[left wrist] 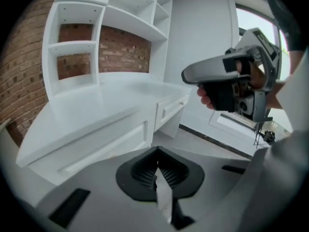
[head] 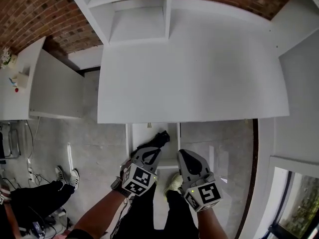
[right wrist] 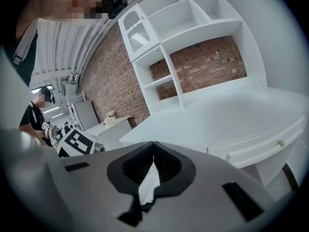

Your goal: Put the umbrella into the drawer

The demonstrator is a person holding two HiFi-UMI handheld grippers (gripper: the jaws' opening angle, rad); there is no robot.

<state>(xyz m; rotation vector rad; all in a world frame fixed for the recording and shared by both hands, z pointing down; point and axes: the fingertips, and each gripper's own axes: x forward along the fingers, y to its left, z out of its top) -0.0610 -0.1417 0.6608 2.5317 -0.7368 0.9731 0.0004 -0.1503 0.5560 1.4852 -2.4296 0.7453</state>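
Observation:
Below the front edge of the white desk (head: pixel 194 68) a drawer (head: pixel 130 142) stands pulled out. A black object (head: pixel 161 136), apparently the umbrella, lies inside it. My left gripper (head: pixel 151 149) hovers just above and in front of the drawer, its jaws together with nothing between them; the left gripper view shows the closed tips (left wrist: pixel 157 152) against the desk front. My right gripper (head: pixel 183 156) hangs beside it on the right, jaws also closed and empty (right wrist: pixel 153 147). The right gripper (left wrist: pixel 227 79), held by a hand, shows in the left gripper view.
A shelf unit (head: pixel 134 14) rises at the back of the desk against a brick wall. A lower white cabinet (head: pixel 47 83) stands to the left. Another person's shoes (head: pixel 67 175) are on the floor at the left. Closed drawer fronts (left wrist: pixel 169 109) line the desk.

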